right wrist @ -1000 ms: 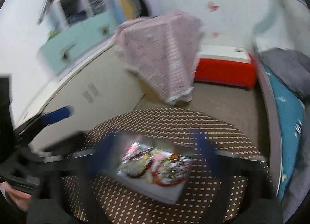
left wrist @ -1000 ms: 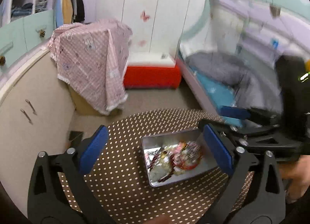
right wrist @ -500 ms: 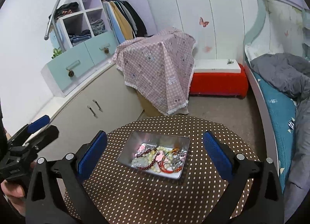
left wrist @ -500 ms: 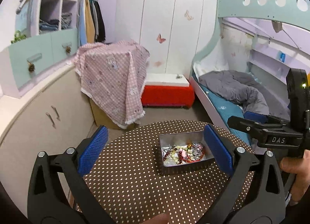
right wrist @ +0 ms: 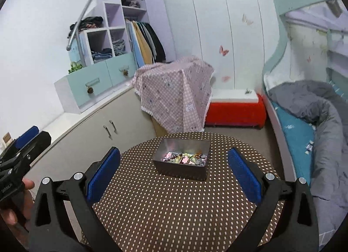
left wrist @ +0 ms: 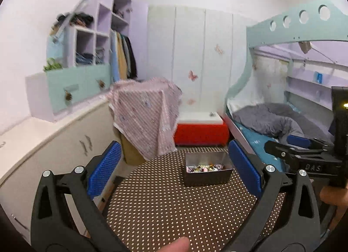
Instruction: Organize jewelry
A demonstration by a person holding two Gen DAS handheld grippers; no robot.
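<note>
A grey metal tin (left wrist: 206, 175) holding a heap of mixed jewelry (left wrist: 204, 168) stands on a round table with a brown polka-dot cloth (left wrist: 174, 204). It also shows in the right wrist view (right wrist: 181, 168), with the jewelry (right wrist: 184, 158) inside. My left gripper (left wrist: 171, 171) is open and empty, held above the table's near side, short of the tin. My right gripper (right wrist: 174, 173) is open and empty, also back from the tin. The right gripper shows at the right edge of the left wrist view (left wrist: 304, 156).
A beige cabinet (right wrist: 97, 130) runs along the left. A stand draped in pink checked cloth (right wrist: 176, 95) and a red bench (right wrist: 235, 110) are beyond the table. A bed with a grey blanket (right wrist: 315, 108) is at the right.
Both grippers have pulled back and tilted up from the tin, so it looks smaller and farther. Both stay open and empty.
</note>
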